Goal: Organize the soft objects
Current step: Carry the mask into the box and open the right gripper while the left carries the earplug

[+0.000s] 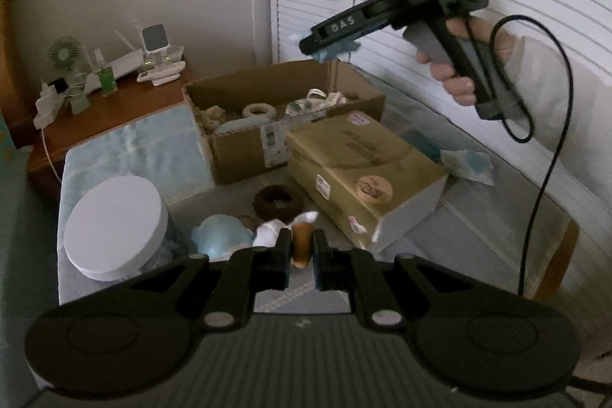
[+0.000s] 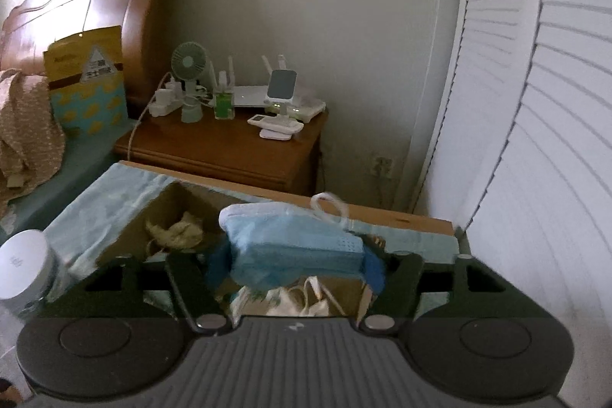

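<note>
The right tongs (image 2: 296, 260) pinch a blue surgical face mask (image 2: 294, 239), its white ear loop (image 2: 331, 207) curling up behind; they hang above the open cardboard box (image 1: 244, 144). From the left wrist view the same tool shows side-on in the person's right hand (image 1: 459, 64), with raised letters on its body that seem to read "DAS", and scraps of blue poke out at its tip over the box's far rim. Inside the box lie a pale fabric ring (image 1: 260, 110), crumpled beige cloth (image 1: 212, 115) and a white-and-green fabric piece (image 1: 313, 102). A printed label (image 1: 273, 140) is stuck on the box's near wall; its text is too small to read.

The left tongs (image 1: 302, 249) stand narrowly parted around a tan object (image 1: 302, 243), whether gripping it I cannot tell. Just beyond them, in front of the box, are a light blue soft thing (image 1: 222, 236), a white cloth (image 1: 267, 232) and a dark brown ring (image 1: 277, 201). A closed golden carton (image 1: 363, 171) with several stickers lies to the right of the box, touching it, and a white round lidded tub (image 1: 114, 224) sits to the box's left.

Behind the box, a wooden nightstand (image 2: 229, 148) carries a small green fan (image 2: 189, 64) and a white router (image 2: 283, 102). A yellow bag (image 2: 86, 64) leans on the headboard; its print is illegible.
</note>
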Demonstrator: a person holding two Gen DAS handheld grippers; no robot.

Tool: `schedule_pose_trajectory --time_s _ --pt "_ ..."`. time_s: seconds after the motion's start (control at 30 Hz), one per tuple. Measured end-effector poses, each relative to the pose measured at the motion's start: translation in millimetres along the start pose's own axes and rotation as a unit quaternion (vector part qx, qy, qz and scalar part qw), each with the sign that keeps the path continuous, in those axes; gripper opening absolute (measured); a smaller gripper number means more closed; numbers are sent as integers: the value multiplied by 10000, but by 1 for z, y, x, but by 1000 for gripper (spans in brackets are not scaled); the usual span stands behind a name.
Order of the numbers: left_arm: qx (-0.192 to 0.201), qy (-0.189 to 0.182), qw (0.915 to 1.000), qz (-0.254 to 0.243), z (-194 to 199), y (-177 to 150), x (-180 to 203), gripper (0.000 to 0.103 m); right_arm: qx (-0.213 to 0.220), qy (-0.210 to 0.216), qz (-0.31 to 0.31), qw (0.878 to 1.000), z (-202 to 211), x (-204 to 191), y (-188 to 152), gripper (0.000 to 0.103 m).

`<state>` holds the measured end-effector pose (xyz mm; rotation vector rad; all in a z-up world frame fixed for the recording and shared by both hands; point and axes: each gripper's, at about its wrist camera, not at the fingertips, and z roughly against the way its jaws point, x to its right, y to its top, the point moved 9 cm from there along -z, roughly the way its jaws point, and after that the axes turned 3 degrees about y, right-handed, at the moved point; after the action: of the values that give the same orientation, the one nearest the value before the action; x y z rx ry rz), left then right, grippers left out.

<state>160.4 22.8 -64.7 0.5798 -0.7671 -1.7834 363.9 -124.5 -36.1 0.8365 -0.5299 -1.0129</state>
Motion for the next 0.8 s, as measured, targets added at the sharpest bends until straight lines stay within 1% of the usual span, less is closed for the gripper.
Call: schedule_pose_trajectory --time_s 0.07,0.13,0.2,0.4,0.63,0.8 --pt "-9 15 10000 9 -3 3 -2 9 -40 47 10 10000 -9 1 -1 89" --pt "-12 27 10000 5 -4 5 -4 9 -85 38 60 9999 -11 0 -5 99" --pt "-7 12 10000 -3 -6 7 -5 9 -48 31 65 10000 -6 0 -9 103" --pt "27 5 9999 -104 -9 17 -6 9 -62 194 -53 9998 23 -5 -28 103" --pt "50 -30 9997 -255 -15 34 -5 9 -180 47 -152 9997 62 -16 -63 103" --pt "66 -48 9993 -365 -23 49 -6 9 -228 95 -226 9994 87 -28 -86 103"
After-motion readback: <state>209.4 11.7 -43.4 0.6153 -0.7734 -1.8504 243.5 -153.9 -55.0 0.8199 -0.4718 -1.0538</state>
